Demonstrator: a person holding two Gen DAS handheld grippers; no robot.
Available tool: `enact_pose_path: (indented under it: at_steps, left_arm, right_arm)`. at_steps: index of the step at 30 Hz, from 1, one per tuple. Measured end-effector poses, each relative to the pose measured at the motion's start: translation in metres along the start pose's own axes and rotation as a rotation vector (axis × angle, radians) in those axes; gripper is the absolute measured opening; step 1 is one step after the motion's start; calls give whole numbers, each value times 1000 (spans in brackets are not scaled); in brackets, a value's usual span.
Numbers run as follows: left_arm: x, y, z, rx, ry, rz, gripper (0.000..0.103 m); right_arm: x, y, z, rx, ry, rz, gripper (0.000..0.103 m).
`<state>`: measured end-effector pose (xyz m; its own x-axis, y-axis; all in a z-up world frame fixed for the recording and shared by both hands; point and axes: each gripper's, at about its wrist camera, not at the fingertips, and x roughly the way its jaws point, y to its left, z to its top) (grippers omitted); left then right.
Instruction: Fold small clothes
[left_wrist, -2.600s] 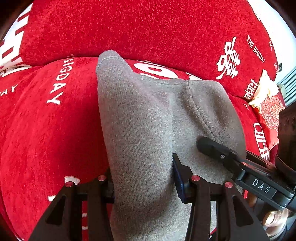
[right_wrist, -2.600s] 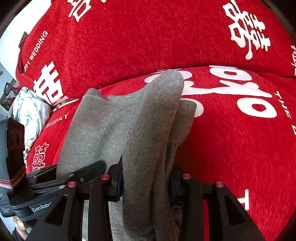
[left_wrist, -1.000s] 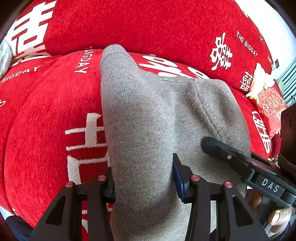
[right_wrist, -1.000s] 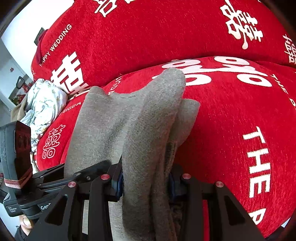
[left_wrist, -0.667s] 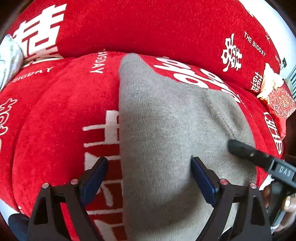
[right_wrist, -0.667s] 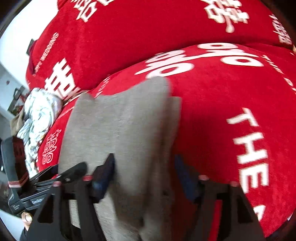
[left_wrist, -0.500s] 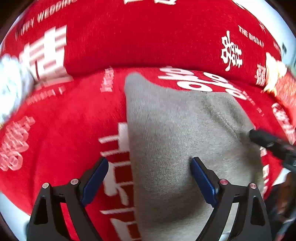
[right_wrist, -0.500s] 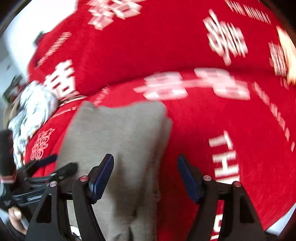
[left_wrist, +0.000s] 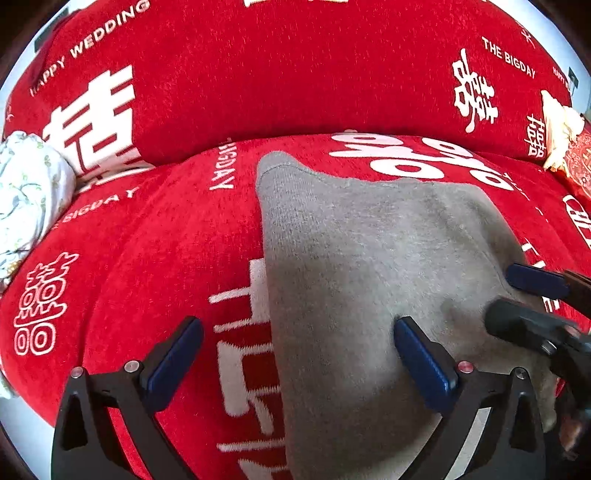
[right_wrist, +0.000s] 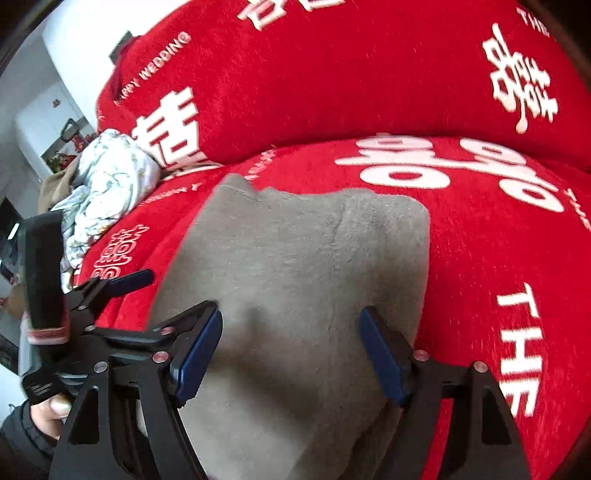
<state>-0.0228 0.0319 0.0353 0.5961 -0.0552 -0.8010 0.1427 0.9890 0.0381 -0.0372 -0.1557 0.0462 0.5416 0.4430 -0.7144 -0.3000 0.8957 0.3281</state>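
Observation:
A folded grey knit garment (left_wrist: 362, 280) lies flat on the red sofa seat (left_wrist: 140, 251); it also shows in the right wrist view (right_wrist: 295, 280). My left gripper (left_wrist: 295, 354) is open and empty, its jaws standing wide over the garment's left edge. My right gripper (right_wrist: 291, 350) is open and empty, its jaws standing wide over the garment's near part. The right gripper's fingers (left_wrist: 532, 284) show at the right of the left wrist view. The left gripper's fingers (right_wrist: 125, 280) show at the left of the right wrist view.
The red sofa back cushion (left_wrist: 295, 66) with white lettering rises behind. A crumpled white floral cloth (right_wrist: 107, 181) lies at the sofa's left end, also in the left wrist view (left_wrist: 26, 192). A cream item and red cushion (left_wrist: 565, 136) sit at the right end.
Both grippers were shut on the raised grey garment. They opened and let go, and the garment now lies flat on the seat. Both grippers have drawn back a little.

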Motion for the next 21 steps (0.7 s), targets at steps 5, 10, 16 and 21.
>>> enact_pose_path:
  at_steps: [5, 10, 16, 21]
  left_arm:
    - [-20, -7, -22, 41, -40, 5, 103]
    - [-33, -5, -38, 16, -57, 2, 103]
    - [-75, -8, -43, 4, -151, 7, 103]
    - [-112, -15, -46, -35, -266, 99, 103]
  right_arm:
    - [-22, 25, -46, -62, -22, 17, 79]
    - [-28, 39, -84, -157, -13, -72, 79]
    - [-55, 60, -88, -211, -107, -243, 80]
    - [-73, 64, -76, -172, -169, -277, 81]
